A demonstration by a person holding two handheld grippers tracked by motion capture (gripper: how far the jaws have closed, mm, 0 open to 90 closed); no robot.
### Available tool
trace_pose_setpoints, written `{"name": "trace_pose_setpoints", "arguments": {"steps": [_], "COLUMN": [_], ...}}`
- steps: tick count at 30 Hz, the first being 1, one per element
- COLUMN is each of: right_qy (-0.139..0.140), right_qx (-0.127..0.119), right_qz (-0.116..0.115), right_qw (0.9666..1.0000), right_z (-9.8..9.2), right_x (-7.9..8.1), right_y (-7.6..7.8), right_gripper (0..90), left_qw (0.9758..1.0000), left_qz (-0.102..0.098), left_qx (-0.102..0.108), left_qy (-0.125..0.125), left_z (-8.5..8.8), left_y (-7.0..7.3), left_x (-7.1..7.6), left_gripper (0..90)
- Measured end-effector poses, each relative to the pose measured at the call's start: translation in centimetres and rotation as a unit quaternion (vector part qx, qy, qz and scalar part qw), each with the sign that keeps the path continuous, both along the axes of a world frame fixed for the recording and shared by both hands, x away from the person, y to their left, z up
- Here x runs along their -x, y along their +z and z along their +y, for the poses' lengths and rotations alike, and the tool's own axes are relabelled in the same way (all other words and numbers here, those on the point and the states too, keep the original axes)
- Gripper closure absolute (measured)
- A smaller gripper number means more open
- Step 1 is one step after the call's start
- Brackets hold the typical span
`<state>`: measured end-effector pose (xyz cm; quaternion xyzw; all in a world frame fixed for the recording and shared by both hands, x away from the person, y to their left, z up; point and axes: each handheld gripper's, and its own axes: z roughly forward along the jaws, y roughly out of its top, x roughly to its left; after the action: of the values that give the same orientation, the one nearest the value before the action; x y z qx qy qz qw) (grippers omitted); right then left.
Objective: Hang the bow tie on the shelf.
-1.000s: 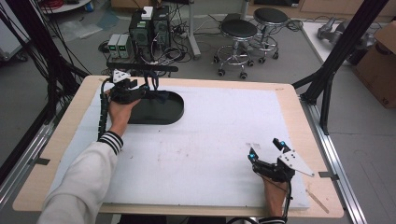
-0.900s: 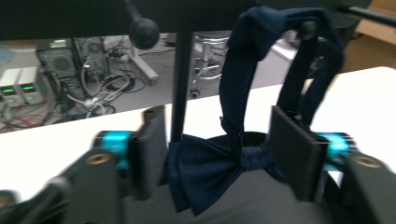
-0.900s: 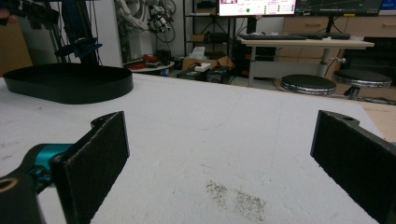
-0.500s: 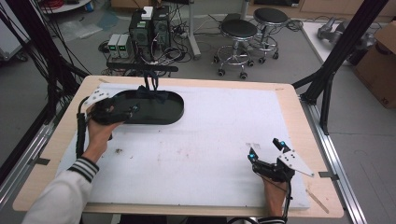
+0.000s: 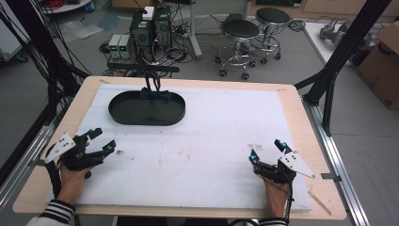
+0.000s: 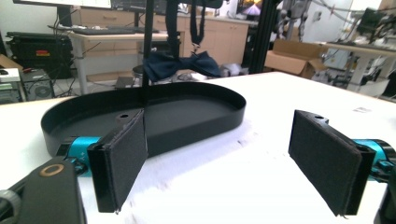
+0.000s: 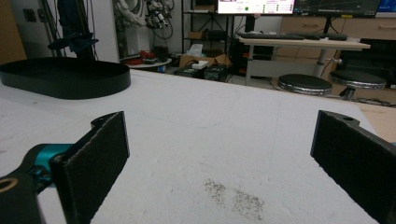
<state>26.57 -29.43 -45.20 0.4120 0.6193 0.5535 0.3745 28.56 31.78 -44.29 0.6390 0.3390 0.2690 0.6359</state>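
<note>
Back from the tray, the left gripper point(image 5: 96, 143) now sits low near the table's near-left corner, where half a second ago it was over the black oval tray point(image 5: 147, 110); the right gripper point(image 5: 267, 151) has not shifted from its spot near the front right. Both stand with jaws spread wide and nothing between them (the pads point(image 6: 122, 158) in the left gripper view frame only bare cover). A dark blue bow tie point(image 5: 155, 95) rests at the tray's far rim, its straps running up toward the black bar behind the table, so the placing looks done, though whether the tie lies fully inside the tray I cannot tell. What is left, by my reading, is little more than settling the hands. The white table cover point(image 5: 226, 141) lies open between the grippers, with the wooden table edge point(image 5: 301, 113) well clear of both.
</note>
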Motion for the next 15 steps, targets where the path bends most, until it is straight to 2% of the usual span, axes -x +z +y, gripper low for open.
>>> {"name": "trace_pose_setpoints", "arguments": {"steps": [1, 4, 9, 15], "right_qy": [0.000, -0.005, -0.006, -0.008], "right_qx": [0.000, -0.007, -0.009, -0.011], "right_qz": [0.000, 0.001, -0.002, -0.005], "right_qw": [1.0000, 1.0000, 0.9999, 0.9999], "right_z": [0.0, -0.1, -0.1, -0.2], "right_x": [0.0, 0.0, 0.1, 0.2], "right_y": [0.0, 0.0, 0.0, -0.1], "right_gripper": [3.3, 3.3, 3.3, 3.3], "left_qw": [1.0000, 0.9998, 0.9992, 0.9990], "left_qz": [0.000, -0.017, -0.037, -0.039], "left_qx": [0.000, 0.006, 0.018, 0.020], "left_qy": [0.000, 0.000, 0.003, -0.003], "left_z": [0.0, 0.3, 0.5, 0.6], "left_y": [0.0, -0.9, -1.2, -1.2], "left_x": [0.0, 0.8, 1.3, 1.3], "left_gripper": [19.7, 19.6, 17.9, 17.8]}}
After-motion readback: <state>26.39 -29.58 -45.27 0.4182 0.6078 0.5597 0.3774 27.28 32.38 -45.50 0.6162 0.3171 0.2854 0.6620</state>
